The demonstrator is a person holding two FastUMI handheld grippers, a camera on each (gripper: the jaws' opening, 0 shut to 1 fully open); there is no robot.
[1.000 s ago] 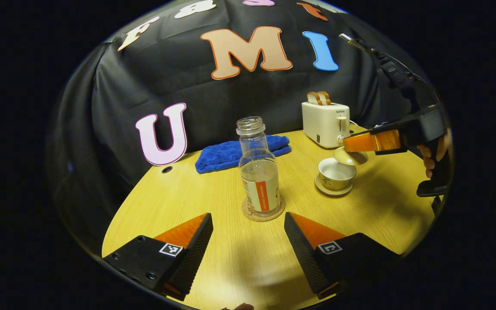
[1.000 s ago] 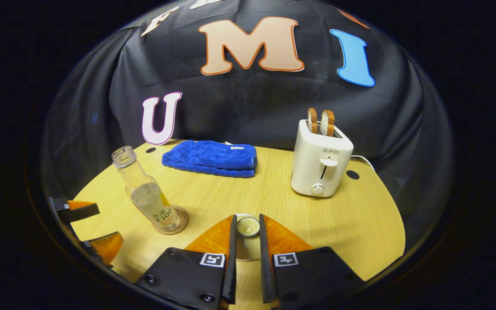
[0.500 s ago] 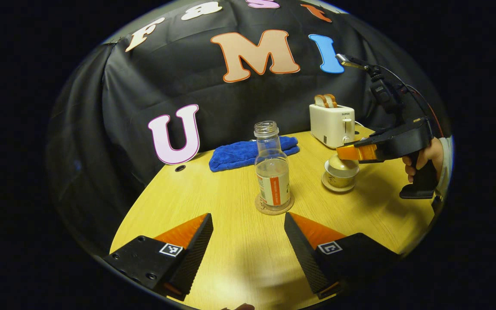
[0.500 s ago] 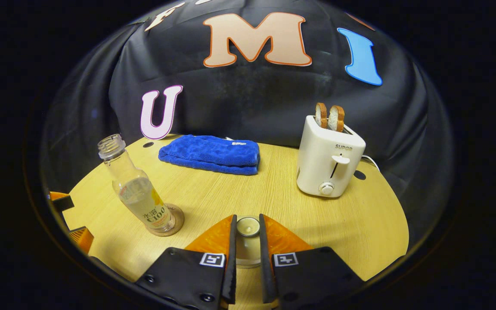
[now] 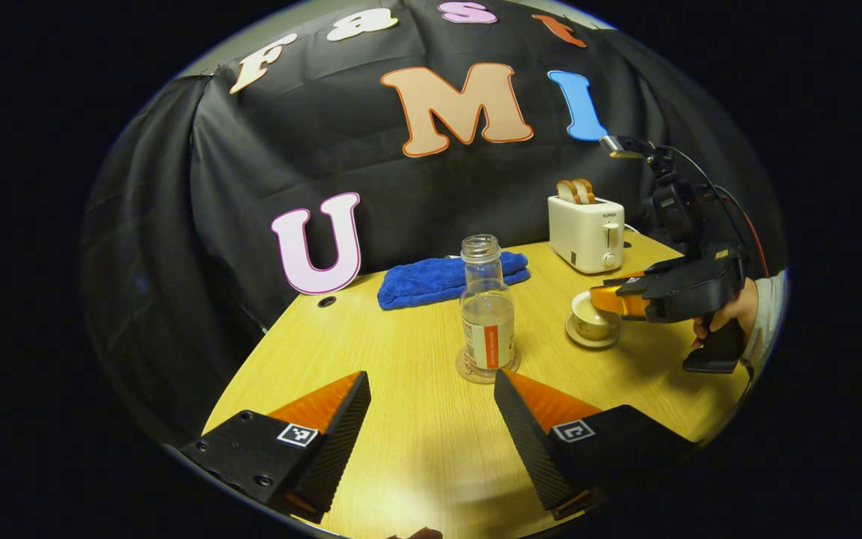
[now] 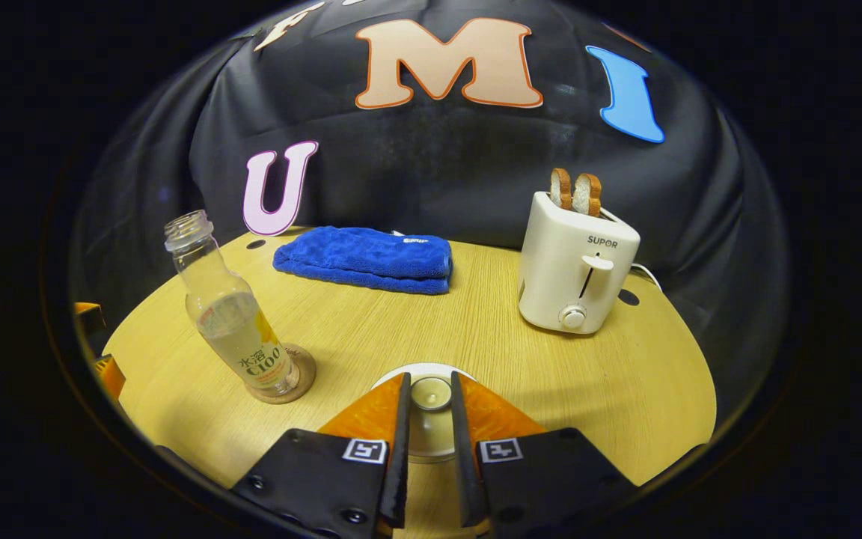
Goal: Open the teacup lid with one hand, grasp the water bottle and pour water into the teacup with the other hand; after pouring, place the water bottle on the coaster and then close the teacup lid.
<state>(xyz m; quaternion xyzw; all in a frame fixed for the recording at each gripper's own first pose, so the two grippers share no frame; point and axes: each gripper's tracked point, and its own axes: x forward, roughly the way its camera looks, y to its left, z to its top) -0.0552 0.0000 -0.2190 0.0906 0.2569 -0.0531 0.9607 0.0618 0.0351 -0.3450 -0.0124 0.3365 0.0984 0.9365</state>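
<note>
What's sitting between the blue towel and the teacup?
In the left gripper view, the open water bottle on its coaster stands roughly between the blue towel and the teacup, slightly nearer the camera.

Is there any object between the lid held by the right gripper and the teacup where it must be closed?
Nothing visible is between them. The right gripper pinches the lid by its knob, directly over the teacup. The water bottle stands aside on the coaster.

In the left gripper view the bottle (image 5: 487,311) stands on the coaster (image 5: 468,372) mid-frame, the cup (image 5: 592,317) to its right, the toaster (image 5: 587,233) behind that, the cloth (image 5: 431,278) behind the bottle.
</note>
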